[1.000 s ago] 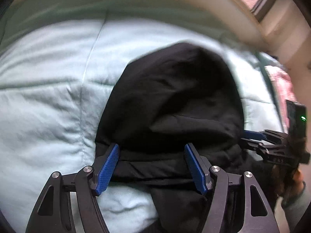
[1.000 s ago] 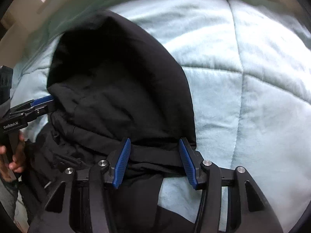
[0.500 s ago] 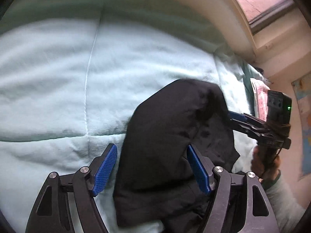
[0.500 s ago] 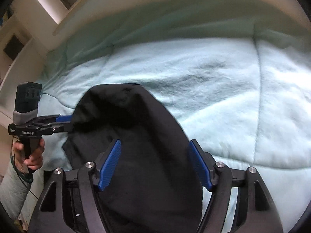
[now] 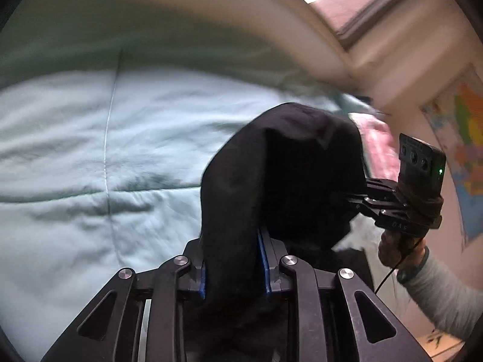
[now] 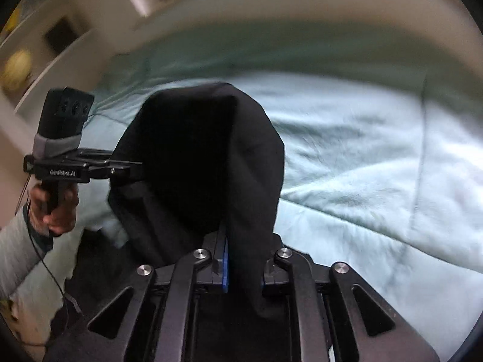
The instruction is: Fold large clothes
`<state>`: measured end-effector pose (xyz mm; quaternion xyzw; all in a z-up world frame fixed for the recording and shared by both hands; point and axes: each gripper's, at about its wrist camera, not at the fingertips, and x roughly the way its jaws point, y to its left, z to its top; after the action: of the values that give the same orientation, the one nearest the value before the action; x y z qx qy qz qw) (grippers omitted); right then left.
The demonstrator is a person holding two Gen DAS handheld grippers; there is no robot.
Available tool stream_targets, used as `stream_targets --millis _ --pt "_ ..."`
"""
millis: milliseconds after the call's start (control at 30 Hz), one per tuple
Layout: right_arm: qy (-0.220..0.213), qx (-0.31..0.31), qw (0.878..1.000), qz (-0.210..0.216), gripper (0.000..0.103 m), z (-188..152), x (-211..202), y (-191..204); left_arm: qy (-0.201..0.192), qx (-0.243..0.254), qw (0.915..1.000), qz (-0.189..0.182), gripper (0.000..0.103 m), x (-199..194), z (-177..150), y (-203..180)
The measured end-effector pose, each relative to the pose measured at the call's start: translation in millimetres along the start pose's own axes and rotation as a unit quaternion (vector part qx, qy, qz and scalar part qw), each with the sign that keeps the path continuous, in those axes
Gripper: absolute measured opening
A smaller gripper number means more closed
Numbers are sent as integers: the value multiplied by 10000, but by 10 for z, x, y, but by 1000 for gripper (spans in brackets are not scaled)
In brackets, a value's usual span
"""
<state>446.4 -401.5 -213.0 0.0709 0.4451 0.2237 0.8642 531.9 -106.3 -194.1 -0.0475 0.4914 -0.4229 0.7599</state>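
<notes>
Both grippers have changed state within the last second. The left gripper, whose fingers stood wide apart around the black hooded garment half a second ago, is now clenched on a fold of that cloth. The right gripper has done the same: its fingers, spread a moment ago, are now pinched on the garment's right-hand edge.

The garment itself has moved. A second ago the hood lay flat on the pale green quilt of the bed; it now stands up off the bedding, bunched and hanging between the two grippers, with the quilt showing beyond and below it. Its lower part trails out of view under the grippers in both views.

Both pictures are blurred, which suggests the lift is under way.

Judgement: the grasp stage is complete and the garment is being raised, probably to shake it out or carry the hood over for a fold. No fold is yet laid. The thick bunch in each grip may slip unevenly.
</notes>
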Motion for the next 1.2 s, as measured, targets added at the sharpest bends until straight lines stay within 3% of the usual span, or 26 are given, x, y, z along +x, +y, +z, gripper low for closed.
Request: stream_targets --millis 133,267,433,533,567,667,800,867,967,1033,1100,1167,1200 --pt "-377 -239 9989 -133 17 -334 -800 385 -195 479 9986 -73 26 -585 -399 -584" --pt "-499 -506 9969 -326 17 -724 -1295 872 -212 899 9957 40 26 -1064 -912 -1158" --pt "-510 -699 9944 -614 17 -1495 -1832 1486 -167 1088 9938 164 27 -1454 -1674 -1618" --pt "-414 -735 9914 -1004 18 -2022 -1918 1777 179 950 9943 448 31 -1395 -2302 -1730" --pt "-363 -650 9916 -1062 23 -2161 -1908 1827 297 888 9938 594 32 -1324 -2463 -1734" --pt "205 -290 9907 -1311 25 -2744 -1663 1876 842 543 9899 1004 33 -1061 -3030 -1633" --pt "764 629 9894 -1061 25 -3266 -1535 1702 1314 -73 9855 1068 33 -1035 -3563 -1423" --pt "774 973 9872 -997 25 -3397 -1634 1646 1289 -227 9855 1084 33 -1216 -3649 -1385" --pt "554 1203 9866 -957 31 -3274 -1902 1594 953 -139 9886 1155 33 -1461 -3451 -1427" --pt "213 1255 9891 -742 40 -2997 -2071 1607 653 -78 9920 1075 33 -1561 -3212 -1494" --pt "-86 1243 9911 -466 60 -2634 -2181 1656 296 -74 9961 831 37 -1647 -2926 -1604" --pt "-361 1222 9915 -256 64 -2305 -2113 1819 6 -206 9986 479 54 -1644 -2690 -1646" --pt "-387 1199 9917 -252 64 -2152 -2032 1885 -65 -332 9990 306 55 -1597 -2572 -1648"
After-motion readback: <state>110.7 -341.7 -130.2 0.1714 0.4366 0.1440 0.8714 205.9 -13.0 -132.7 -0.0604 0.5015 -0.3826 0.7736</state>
